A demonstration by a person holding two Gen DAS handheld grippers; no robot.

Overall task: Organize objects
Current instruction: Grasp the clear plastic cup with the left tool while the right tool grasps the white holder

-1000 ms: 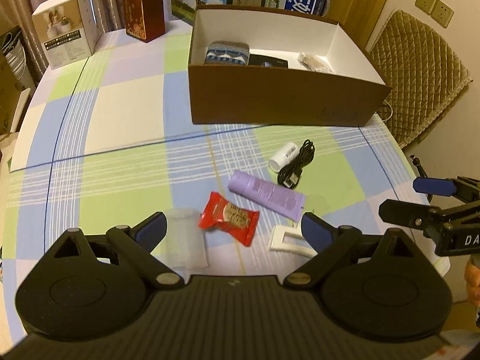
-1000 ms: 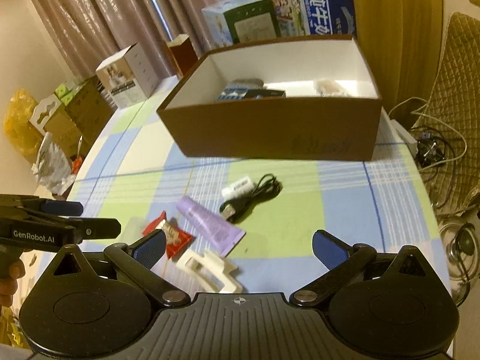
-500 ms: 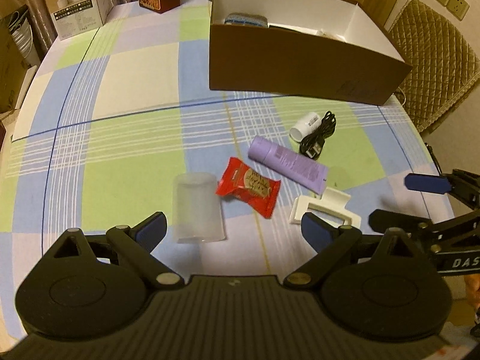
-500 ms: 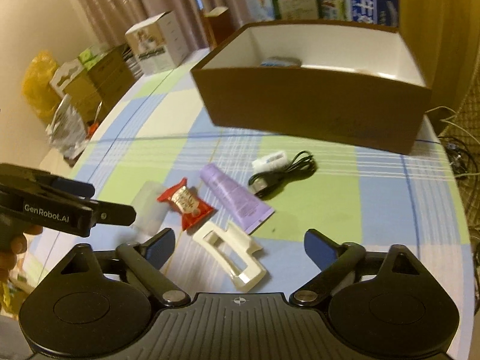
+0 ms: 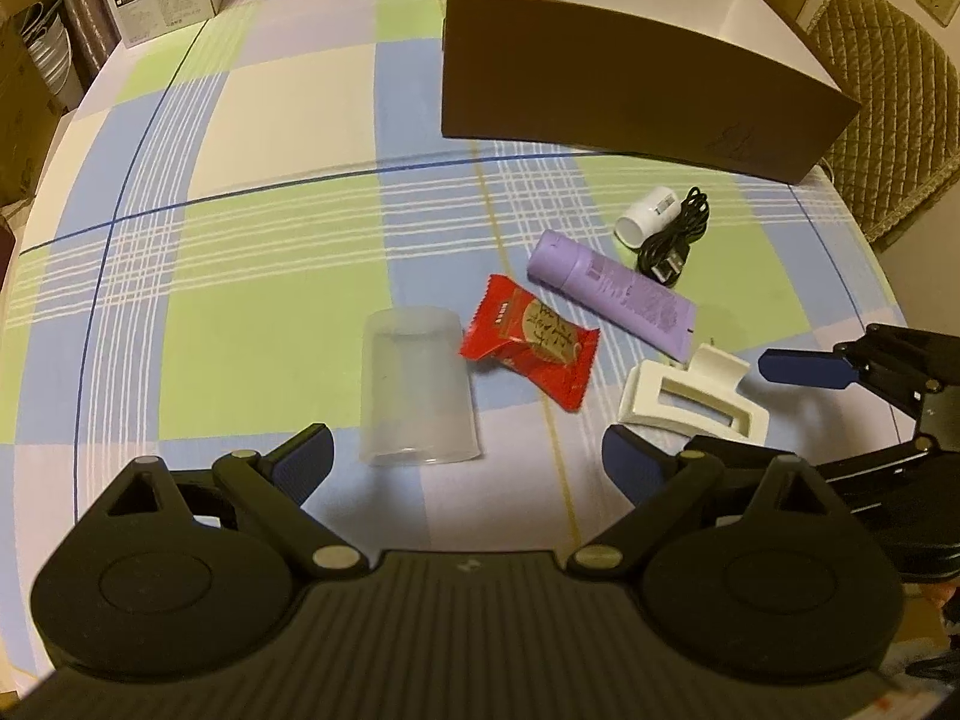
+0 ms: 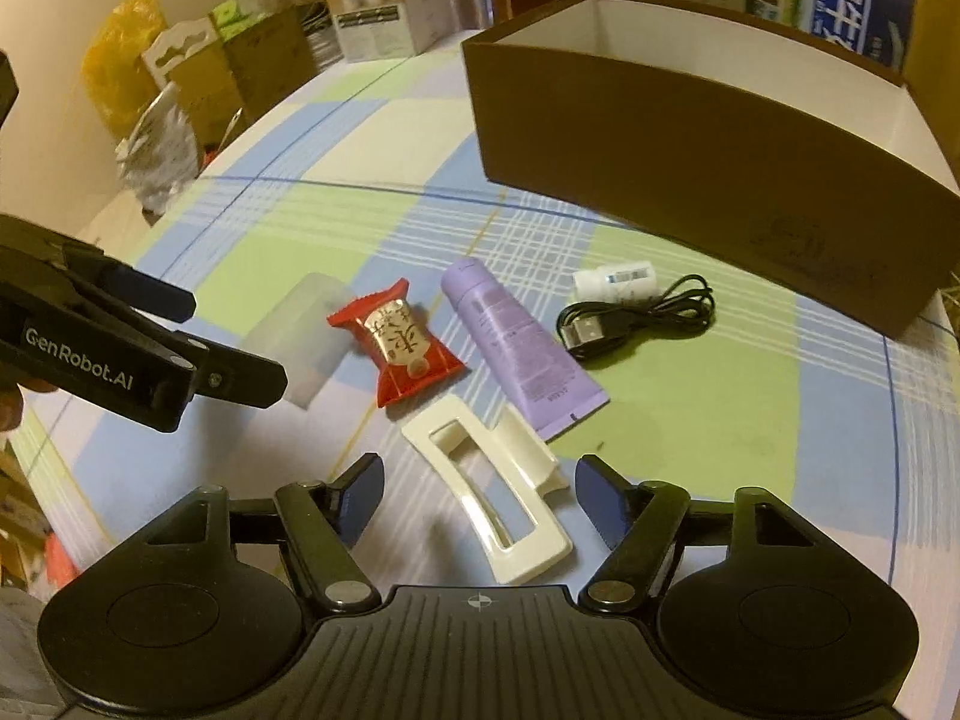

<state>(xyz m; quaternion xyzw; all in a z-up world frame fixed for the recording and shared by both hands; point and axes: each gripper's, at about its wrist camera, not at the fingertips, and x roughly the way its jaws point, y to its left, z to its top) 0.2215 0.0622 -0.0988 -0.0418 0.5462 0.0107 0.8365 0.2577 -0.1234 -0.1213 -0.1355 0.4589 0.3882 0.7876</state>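
Hovering over the checked table (image 5: 252,276), both tools pointing steeply down at the scattered things. Left tool (image 5: 467,456) standing released, jaws wide, nothing between the pads, the frosted plastic cup (image 5: 419,387) lying on its side just ahead of them. Right tool (image 6: 479,495) closing in on the white hair clip (image 6: 504,495), jaws having just been narrowing, the clip lying between the blue pads but not yet touched by them, so gripping nothing. Sitting beside the cup, touching or nearly so, the red snack packet (image 5: 531,349). Lying next to that, the purple tube (image 5: 615,291), its flat end right by the hair clip. Resting farther back, the small white bottle (image 5: 647,222) with the coiled black cable (image 5: 675,237) against it. Standing behind everything, well apart from the clip, the brown box (image 6: 690,138), open at the top, white inside. Showing at the table's far edge, assorted cartons (image 6: 384,0).
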